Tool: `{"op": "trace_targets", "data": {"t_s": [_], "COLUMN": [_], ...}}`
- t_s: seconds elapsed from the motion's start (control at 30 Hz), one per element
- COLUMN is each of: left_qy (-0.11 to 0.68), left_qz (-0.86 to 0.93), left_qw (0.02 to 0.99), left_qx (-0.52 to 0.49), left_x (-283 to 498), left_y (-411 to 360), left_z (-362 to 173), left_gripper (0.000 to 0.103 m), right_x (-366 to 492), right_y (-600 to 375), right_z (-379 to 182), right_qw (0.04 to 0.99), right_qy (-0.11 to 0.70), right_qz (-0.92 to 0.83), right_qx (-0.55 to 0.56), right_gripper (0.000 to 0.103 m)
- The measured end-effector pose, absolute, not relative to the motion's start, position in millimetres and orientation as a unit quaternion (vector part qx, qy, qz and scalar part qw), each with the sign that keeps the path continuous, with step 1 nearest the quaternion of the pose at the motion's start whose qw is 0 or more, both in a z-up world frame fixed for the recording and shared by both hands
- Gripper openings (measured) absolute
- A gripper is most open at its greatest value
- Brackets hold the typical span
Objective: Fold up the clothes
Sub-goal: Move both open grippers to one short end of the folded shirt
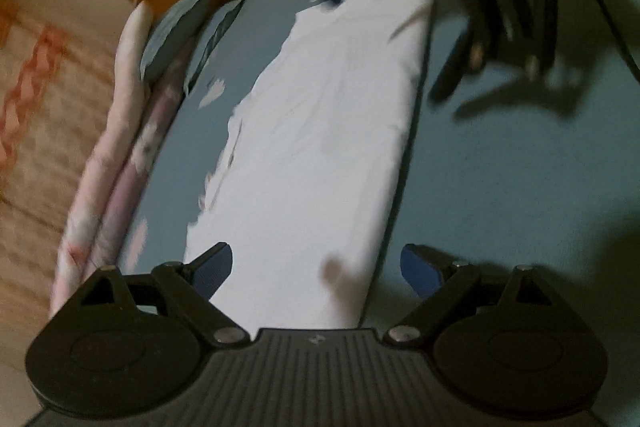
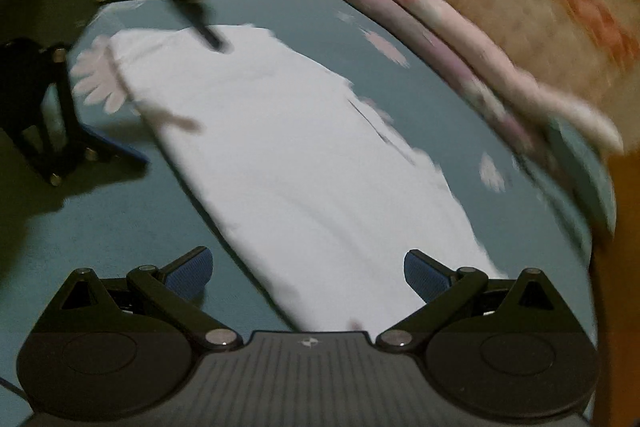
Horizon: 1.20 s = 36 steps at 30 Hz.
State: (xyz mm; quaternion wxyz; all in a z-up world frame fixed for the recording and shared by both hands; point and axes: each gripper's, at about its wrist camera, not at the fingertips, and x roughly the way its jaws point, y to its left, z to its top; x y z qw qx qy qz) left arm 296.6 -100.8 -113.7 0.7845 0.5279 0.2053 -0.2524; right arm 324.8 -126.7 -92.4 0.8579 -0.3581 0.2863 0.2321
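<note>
White cloth (image 1: 320, 147) lies flat in a long folded strip on teal sheet (image 1: 500, 187), pink bedding (image 1: 100, 187) along far edge. Left gripper (image 1: 316, 267) jaws wide, empty, over one short end. Right gripper (image 2: 306, 273) likewise spread, empty, over opposite end. Advised: pinch both near corners squarely, lift evenly, fold end to end.

White cloth (image 1: 320, 147), teal floral sheet (image 1: 500, 187)

Smooth matt white cloth garment (image 1: 320, 147) on soft blue flowered bedsheet (image 1: 500, 187); matt black plastic fingers (image 1: 212, 263).
</note>
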Motion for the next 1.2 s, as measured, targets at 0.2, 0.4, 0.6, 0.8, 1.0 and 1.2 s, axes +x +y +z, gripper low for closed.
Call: {"op": "trace_targets", "data": {"t_s": [0.2,0.4,0.6,0.8,1.0,1.2], "left_qy": [0.167,0.167,0.207,0.218,0.194,0.206], "left_qz": [-0.248,-0.227,-0.17,-0.148,-0.178,-0.171], "left_qw": [0.773,0.778,0.784,0.79,0.792,0.798], "left_qx": [0.56,0.562,0.559,0.554,0.551,0.54], "left_x": [307,307,313,323,332,331], "left_y": [-119,-102,-58,-48,-76,-55], "left_z": [-123,-124,-126,-123,-122,-123], "left_gripper": [0.096,0.097,0.097,0.097,0.097,0.097], "right_x": [335,343,337,340,352,351], "right_y": [-91,-104,-154,-181,-149,-153], "right_z": [-111,-111,-118,-119,-119,-120], "right_qw": [0.827,0.832,0.821,0.829,0.835,0.832], "right_qy": [0.244,0.24,0.255,0.275,0.259,0.262], "right_qz": [0.255,0.239,0.175,0.153,0.195,0.184], "right_qx": [-0.437,-0.439,-0.479,-0.462,-0.445,-0.453], "right_gripper": [0.103,0.103,0.103,0.101,0.098,0.097]}}
